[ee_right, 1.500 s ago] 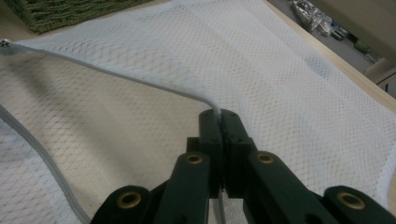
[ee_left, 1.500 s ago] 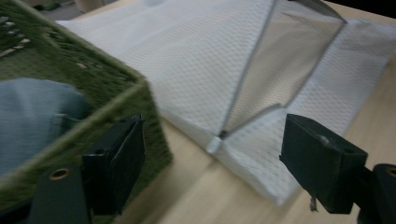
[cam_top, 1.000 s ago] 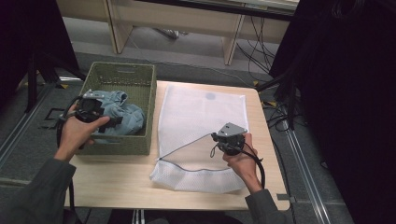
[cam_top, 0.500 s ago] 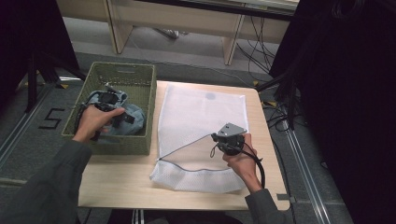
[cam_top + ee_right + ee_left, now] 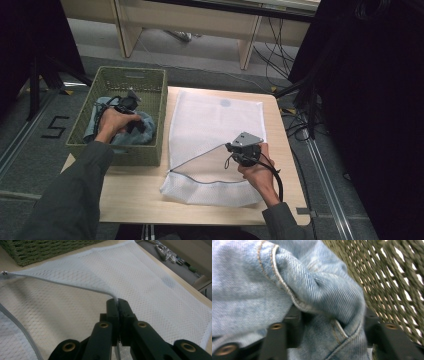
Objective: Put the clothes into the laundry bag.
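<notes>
A pair of light blue jeans (image 5: 146, 126) lies crumpled in the green woven basket (image 5: 150, 80) on the table's left side. My left gripper (image 5: 134, 120) reaches down into the basket. In the left gripper view it (image 5: 330, 317) is open, its jaws set wide on either side of a denim fold (image 5: 319, 295). A white mesh laundry bag (image 5: 220, 120) lies flat on the table. My right gripper (image 5: 231, 148) is shut on the bag's upper zip edge (image 5: 62, 283) and holds it lifted, so the mouth gapes toward the basket. In the right gripper view its tips (image 5: 117, 302) pinch the grey edge.
The basket wall (image 5: 392, 277) stands close on the right in the left gripper view. The basket corner (image 5: 37, 250) sits just past the bag's mouth. Bare wood of the table (image 5: 130, 190) runs along the front. Beyond the table are a floor with cables and furniture legs.
My left hand and gripper have moved from the basket's front left corner farther in and to the right, onto the jeans. The right gripper has kept its hold on the bag's edge.
</notes>
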Motion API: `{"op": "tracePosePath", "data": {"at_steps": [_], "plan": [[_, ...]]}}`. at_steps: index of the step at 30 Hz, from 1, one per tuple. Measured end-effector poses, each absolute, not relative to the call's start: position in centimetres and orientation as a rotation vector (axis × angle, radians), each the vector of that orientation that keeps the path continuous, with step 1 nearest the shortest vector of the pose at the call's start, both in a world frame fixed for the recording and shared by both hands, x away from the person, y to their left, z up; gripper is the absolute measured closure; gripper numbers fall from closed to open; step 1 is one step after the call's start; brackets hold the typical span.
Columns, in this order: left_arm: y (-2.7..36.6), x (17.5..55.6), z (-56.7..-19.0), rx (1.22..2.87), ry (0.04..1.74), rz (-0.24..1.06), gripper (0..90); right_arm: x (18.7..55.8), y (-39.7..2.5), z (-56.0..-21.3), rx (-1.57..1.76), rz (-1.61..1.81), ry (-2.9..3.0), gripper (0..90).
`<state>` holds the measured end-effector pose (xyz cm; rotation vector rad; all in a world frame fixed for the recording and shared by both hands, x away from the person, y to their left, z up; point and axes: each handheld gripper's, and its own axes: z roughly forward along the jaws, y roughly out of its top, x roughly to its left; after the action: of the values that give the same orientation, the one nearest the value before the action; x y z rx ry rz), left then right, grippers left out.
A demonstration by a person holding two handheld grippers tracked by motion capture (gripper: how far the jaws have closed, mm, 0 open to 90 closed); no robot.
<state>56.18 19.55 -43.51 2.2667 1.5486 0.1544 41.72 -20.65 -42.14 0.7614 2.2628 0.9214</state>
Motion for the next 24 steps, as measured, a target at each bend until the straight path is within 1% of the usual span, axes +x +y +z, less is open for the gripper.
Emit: {"op": "tracePosePath", "data": {"at_steps": [2, 3, 4, 5, 6, 7, 8, 10, 12, 13, 15, 16, 18, 21, 24], "plan": [[19.9, 56.4, -43.1, 2.294, 1.504, 0.303, 61.8, 41.8, -20.8, -42.1, 0.762, 0.917, 2.263, 89.5], [20.0, 56.3, -43.1, 2.252, 1.518, 0.374, 63.8, 41.8, -20.8, -42.1, 0.759, 0.922, 2.265, 89.5], [20.6, 56.5, -43.0, 2.268, 1.49, 0.41, 64.4, 41.8, -20.8, -42.1, 0.764, 0.924, 2.254, 89.5], [20.8, 56.4, -42.9, 2.232, 1.533, 0.424, 64.4, 41.9, -20.8, -42.1, 0.756, 0.916, 2.27, 89.5], [21.3, 56.6, -42.5, 2.259, 1.537, 0.47, 64.4, 41.8, -20.8, -42.2, 0.754, 0.918, 2.264, 89.5], [21.6, 56.6, -42.4, 2.253, 1.527, 0.546, 64.4, 41.8, -20.7, -42.2, 0.756, 0.917, 2.259, 89.5], [21.9, 56.6, -42.4, 2.244, 1.513, 0.577, 64.3, 41.8, -20.7, -42.2, 0.753, 0.918, 2.263, 89.5], [22.3, 56.6, -42.5, 2.214, 1.528, 0.48, 62.3, 41.8, -20.8, -42.2, 0.756, 0.914, 2.273, 89.5], [22.5, 56.6, -42.7, 2.202, 1.512, 0.43, 57.5, 41.8, -20.8, -42.2, 0.761, 0.916, 2.266, 89.5], [22.5, 56.5, -42.8, 2.197, 1.515, 0.422, 53.3, 41.9, -20.8, -42.3, 0.754, 0.92, 2.264, 89.5], [22.5, 56.5, -43.1, 2.2, 1.524, 0.371, 38.1, 41.9, -20.8, -42.2, 0.759, 0.919, 2.26, 89.5], [22.5, 56.4, -43.1, 2.203, 1.519, 0.352, 32.3, 41.9, -20.8, -42.3, 0.761, 0.92, 2.258, 89.5], [22.2, 56.2, -42.8, 2.191, 1.502, 0.352, 22.9, 41.9, -20.8, -42.3, 0.76, 0.917, 2.257, 89.5], [21.4, 55.5, -42.2, 2.139, 1.481, 0.263, 15.9, 41.9, -20.8, -42.3, 0.766, 0.911, 2.271, 89.4], [21.0, 55.0, -41.7, 2.228, 1.348, 0.238, 15.5, 42.0, -20.8, -42.4, 0.755, 0.914, 2.274, 89.4]]}}
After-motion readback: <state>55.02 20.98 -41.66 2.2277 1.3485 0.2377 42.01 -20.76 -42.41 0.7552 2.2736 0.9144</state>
